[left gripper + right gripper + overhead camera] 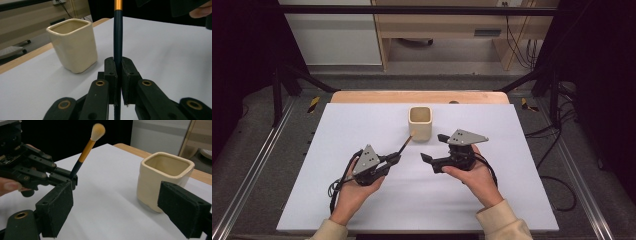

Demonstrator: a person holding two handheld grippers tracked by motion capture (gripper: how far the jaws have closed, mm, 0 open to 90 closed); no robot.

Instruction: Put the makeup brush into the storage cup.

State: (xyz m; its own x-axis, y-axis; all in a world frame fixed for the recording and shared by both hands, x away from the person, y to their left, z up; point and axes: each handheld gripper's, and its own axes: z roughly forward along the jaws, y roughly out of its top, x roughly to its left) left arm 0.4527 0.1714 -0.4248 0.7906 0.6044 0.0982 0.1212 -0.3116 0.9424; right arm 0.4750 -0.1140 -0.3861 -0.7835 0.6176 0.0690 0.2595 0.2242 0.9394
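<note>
A cream square cup [420, 122] stands upright on the white mat, toward the far middle. My left gripper [394, 159] is shut on the dark handle of a makeup brush [406, 141] whose pale bristle tip points at the cup. In the left gripper view the handle [118, 37] rises from between the closed pads [111, 72], and the cup [73, 45] stands to its left. My right gripper [434, 147] is open and holds nothing, just right of the brush. Its view has the cup [165, 177] behind the right pad and the brush [86, 150] tilted up from the left gripper [63, 176].
The white mat [362, 200] covers a wooden table whose far edge [412, 96] shows behind the cup. Black frame legs and loose cables lie on the floor at both sides. Cabinets stand beyond the table.
</note>
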